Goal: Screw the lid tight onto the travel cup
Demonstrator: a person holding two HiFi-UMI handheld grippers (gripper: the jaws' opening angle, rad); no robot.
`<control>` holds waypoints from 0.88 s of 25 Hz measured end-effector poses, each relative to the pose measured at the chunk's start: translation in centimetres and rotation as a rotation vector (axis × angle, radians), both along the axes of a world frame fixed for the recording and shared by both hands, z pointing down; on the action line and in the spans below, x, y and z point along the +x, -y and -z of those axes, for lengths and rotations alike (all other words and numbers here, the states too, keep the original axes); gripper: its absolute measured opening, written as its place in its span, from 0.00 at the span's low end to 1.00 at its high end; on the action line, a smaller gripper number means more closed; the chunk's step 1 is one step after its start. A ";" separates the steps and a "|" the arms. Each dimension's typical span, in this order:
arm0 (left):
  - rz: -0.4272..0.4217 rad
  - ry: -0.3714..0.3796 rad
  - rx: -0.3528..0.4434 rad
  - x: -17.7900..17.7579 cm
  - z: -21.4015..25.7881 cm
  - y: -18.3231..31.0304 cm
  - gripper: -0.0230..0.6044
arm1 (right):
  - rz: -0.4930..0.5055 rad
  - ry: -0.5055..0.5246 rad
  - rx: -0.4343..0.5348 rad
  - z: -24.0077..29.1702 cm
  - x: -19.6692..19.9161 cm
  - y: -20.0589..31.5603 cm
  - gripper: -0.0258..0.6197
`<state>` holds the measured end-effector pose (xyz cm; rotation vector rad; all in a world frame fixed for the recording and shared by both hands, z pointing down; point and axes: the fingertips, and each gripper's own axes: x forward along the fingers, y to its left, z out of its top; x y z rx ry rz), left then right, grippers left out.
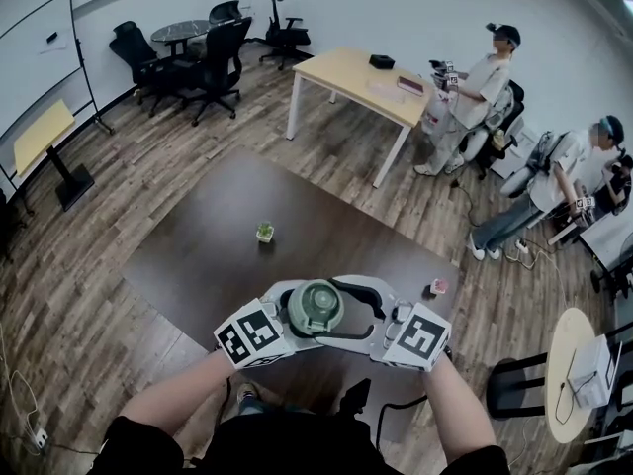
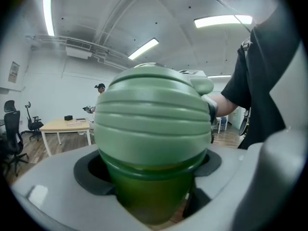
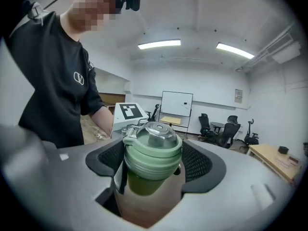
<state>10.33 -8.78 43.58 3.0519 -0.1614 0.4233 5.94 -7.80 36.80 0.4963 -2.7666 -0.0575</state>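
Head view: my left gripper [image 1: 292, 311] is clamped on the green travel cup [image 2: 149, 196]. My right gripper [image 1: 352, 312] is clenched around its lid [image 3: 153, 148]. Both are raised above the dark table's [image 1: 198, 255] near edge.

- The left gripper [image 1: 302, 313] and the right gripper [image 1: 353, 311] have smooth, light grey shells.
- Black pads [image 3: 198, 160] line the inside of the jaws. The right one's pads have a net pattern.
- Behind each pair of jaws sits a white cube [image 1: 255, 332] with black square markers.
- The person wears a black T-shirt [image 3: 50, 71] with short sleeves and a small white logo [image 3: 79, 78].
- A black cable [image 1: 381, 416] hangs behind the right jaws.
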 end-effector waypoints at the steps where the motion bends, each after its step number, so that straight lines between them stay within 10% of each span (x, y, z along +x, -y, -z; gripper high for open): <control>1: 0.019 0.001 0.003 -0.3 0.0 0.3 0.70 | -0.044 0.010 0.004 -0.1 -0.2 0.3 0.64; 10: 0.087 0.038 0.009 -0.7 -2.0 1.5 0.70 | -0.749 0.014 -0.043 -1.8 -0.6 1.7 0.63; 15: 0.070 0.007 -0.003 -0.2 -1.2 1.8 0.70 | -0.585 0.019 0.027 -0.5 0.0 1.6 0.63; 22: -0.059 0.007 0.041 0.1 0.5 -0.8 0.70 | -0.013 -0.005 0.004 0.2 -0.1 -0.8 0.66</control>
